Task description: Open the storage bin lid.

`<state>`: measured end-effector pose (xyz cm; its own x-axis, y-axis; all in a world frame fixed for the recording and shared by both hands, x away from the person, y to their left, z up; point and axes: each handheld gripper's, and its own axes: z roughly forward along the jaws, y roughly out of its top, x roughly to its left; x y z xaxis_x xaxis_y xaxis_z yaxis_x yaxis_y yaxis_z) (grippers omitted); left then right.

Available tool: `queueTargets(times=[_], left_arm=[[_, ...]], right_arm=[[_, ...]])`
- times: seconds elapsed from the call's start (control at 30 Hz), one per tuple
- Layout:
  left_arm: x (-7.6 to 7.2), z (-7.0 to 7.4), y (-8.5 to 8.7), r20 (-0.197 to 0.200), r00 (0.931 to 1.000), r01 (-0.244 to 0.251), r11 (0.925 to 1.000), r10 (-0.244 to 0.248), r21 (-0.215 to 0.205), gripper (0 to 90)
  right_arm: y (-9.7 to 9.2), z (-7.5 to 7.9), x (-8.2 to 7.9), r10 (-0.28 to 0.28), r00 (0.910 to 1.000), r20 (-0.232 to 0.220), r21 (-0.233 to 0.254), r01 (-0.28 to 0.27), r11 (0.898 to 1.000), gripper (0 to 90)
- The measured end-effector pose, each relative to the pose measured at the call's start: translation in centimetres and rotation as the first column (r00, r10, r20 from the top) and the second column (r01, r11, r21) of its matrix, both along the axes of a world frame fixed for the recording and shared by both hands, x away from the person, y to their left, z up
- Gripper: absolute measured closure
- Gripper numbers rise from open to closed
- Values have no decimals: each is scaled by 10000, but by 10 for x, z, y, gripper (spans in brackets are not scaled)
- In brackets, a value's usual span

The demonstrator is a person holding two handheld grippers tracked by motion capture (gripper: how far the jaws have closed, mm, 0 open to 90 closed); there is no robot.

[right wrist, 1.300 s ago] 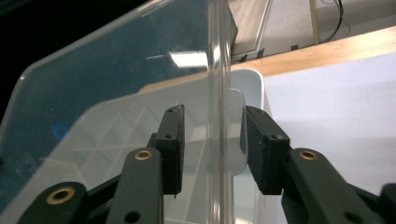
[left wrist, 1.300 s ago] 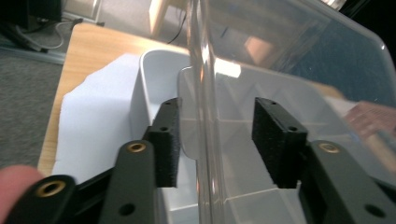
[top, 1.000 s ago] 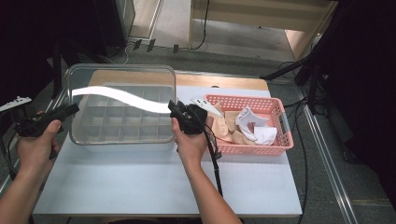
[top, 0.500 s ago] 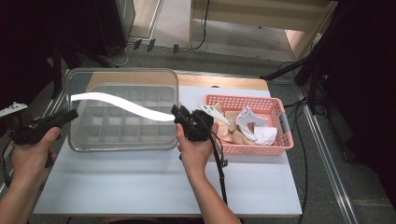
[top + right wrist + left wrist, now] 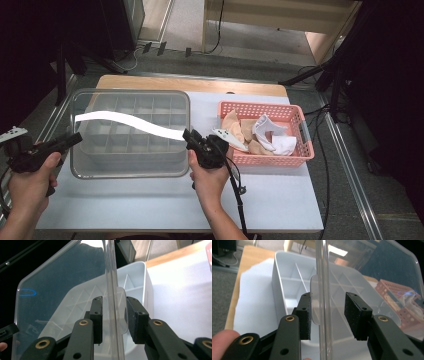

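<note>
White tabletop (image 5: 150, 210): clear plastic lid (image 5: 130, 125) is carried over grey compartment box (image 5: 130, 165), left fingers (image 5: 304, 315) loose about its tab, right fingers (image 5: 97, 315) gripping the edge; slip likely.

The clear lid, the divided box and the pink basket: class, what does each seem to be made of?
Clear lid: probably glossy transparent plastic; it shows the box through it and throws a bright glare. Divided box: likely matte, whitish plastic with thin moulded partitions. Pink basket: apparently plastic, with a moulded lattice wall.
</note>
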<state>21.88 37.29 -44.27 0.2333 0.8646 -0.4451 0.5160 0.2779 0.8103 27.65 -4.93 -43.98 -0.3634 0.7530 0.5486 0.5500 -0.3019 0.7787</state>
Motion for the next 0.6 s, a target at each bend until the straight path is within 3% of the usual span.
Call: queueTargets(times=[0.37, 0.6], left_arm=[[-23, -23, -1, -413, 9991, 46, 9996, -58, -284, 602], [-40, -34, 1, -751, 9970, 151, 9996, -168, -242, 603]], right_arm=[[-5, -20, -26, 104, 9989, -447, 85, -101, 9999, 707], [-7, -33, -43, 253, 9961, -841, 120, -244, 9996, 711]])
